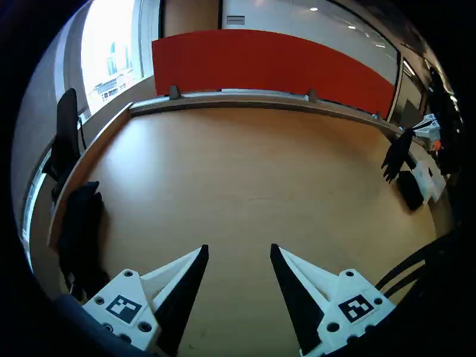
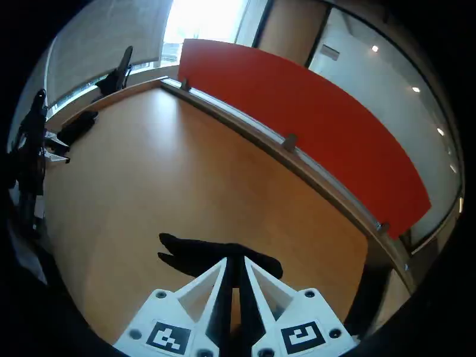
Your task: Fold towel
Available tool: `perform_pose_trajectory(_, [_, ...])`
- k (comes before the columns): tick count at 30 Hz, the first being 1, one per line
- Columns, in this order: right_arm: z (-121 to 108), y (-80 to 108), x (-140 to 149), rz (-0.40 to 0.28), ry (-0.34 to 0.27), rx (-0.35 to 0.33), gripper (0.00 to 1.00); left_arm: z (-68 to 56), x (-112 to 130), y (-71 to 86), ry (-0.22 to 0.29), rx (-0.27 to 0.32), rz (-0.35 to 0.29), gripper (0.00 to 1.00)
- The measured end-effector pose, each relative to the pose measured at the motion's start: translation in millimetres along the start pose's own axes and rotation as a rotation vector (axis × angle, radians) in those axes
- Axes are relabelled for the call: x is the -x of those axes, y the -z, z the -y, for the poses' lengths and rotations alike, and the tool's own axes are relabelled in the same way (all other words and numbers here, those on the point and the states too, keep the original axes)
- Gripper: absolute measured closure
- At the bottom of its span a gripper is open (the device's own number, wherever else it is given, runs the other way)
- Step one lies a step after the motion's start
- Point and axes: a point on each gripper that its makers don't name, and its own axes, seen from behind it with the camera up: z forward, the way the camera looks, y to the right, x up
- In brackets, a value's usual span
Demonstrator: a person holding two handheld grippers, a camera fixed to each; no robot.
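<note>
Between the right gripper's (image 2: 236, 260) fingertips: a black towel (image 2: 190, 253), pinched at what looks like an edge or corner. The fingers are pressed nearly together, with only a thin dark slit between them and cloth in it. The rest of the towel spills forward and to the left of the tips, above the wooden desk (image 2: 149, 178). In the left gripper view the same towel (image 1: 394, 159) hangs limp far off to the right. It appears clear of the desk top, so it reads as lifted, not lying flat.

Left gripper (image 1: 238, 249): fingers spread wide, nothing between them, bare desk ahead and below. A red partition (image 1: 268, 59) runs along the desk's far edge, beyond the tips.

Judgement: a one-point pinch lets the cloth drop under its own weight and hang out straight. The spread left gripper is probably free to take a second corner so the towel can be laid flat. No fold made yet.

Risk: thin, limp cloth, dark against dark fingers, so the free corner is hard to pick out.
</note>
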Motion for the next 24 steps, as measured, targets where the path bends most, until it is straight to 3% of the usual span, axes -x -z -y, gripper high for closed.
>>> perform_pose_trajectory(12, [-60.4, 10.9, 33.6, 0.064, -0.027, 0.064, 0.94, -4.4, 1.5, 0.4, 0.001, -0.012, 0.008, 0.24])
perform_pose_trajectory(24, [-100.6, 15.9, 56.5, 0.104, -0.059, 0.101, 0.94, -9.5, -1.9, 1.7, -0.006, -0.018, 0.005, 0.24])
